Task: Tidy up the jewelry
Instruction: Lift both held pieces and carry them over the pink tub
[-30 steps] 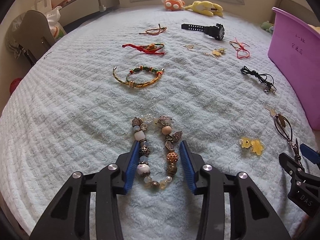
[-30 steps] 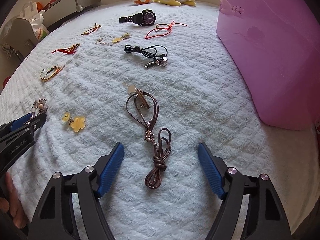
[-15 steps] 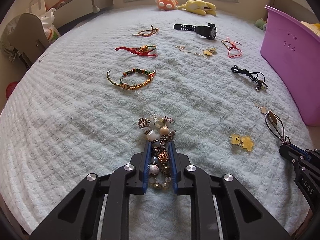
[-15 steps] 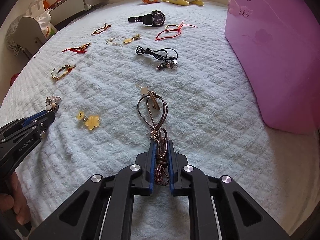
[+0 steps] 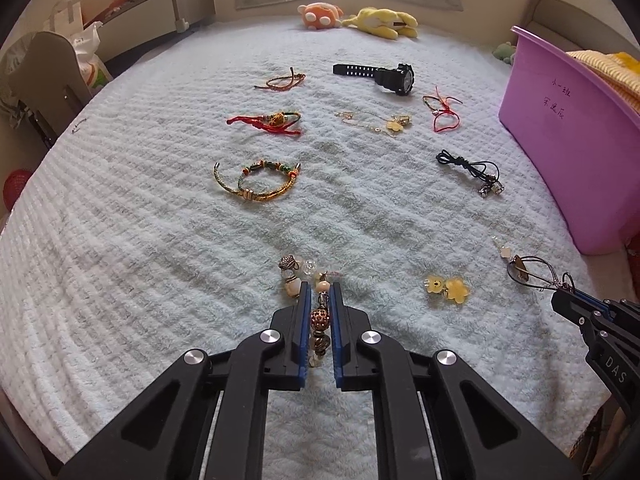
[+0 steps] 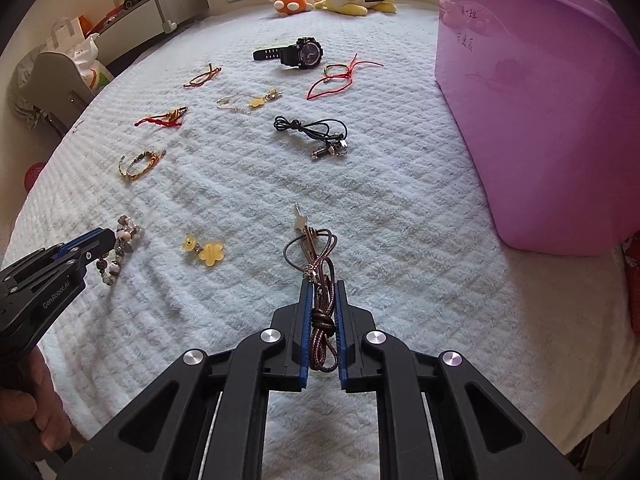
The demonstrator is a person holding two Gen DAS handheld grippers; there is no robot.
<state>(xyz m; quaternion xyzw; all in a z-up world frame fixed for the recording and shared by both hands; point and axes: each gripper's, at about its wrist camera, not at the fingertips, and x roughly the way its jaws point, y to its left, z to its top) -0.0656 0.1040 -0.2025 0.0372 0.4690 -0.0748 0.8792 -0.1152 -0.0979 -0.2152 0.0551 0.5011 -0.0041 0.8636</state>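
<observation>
Between the left fingers: the left gripper (image 5: 320, 300) is clamped on a beaded charm bracelet (image 5: 319, 316); its jaws have just been closing, the last half second included, and the beads sit squeezed in a column between the blue pads (image 5: 305, 320).
Beyond the left fingertips: the free end of the bracelet, with a crown charm and pale beads, droops toward the blanket; whether it touches I cannot tell.
Between the right fingers: the right gripper (image 6: 323, 292) is closed on a brown leather cord necklace (image 6: 320, 320), pinched at its knot, probably because the bunched cord gives the pads the most to bite on.
Ahead of the right fingertips: the necklace's loop and its small key-like pendant (image 6: 300, 220) trail forward on the blanket.
Why both hold at once: judging by the task, one piece per hand saves a trip, likely toward the purple plastic bin (image 6: 540, 120) to the right of the right fingers.
Between the two grippers: a yellow flower-and-bear charm (image 5: 448, 288) lies flat, not yet picked.
Farther ahead of the fingers: a braided gold bracelet (image 5: 256, 180), a red string bracelet (image 5: 268, 122), a black cord necklace (image 5: 472, 170) and a black digital watch (image 5: 380, 76), well apart in rows.
Surface: a pale blue quilted fleece blanket (image 5: 140, 260) on a bed, soft and nubby, so thin chains could snag.
Room: plush toys (image 5: 360, 20) at the far edge, a low shelf and a bag off to the left.
</observation>
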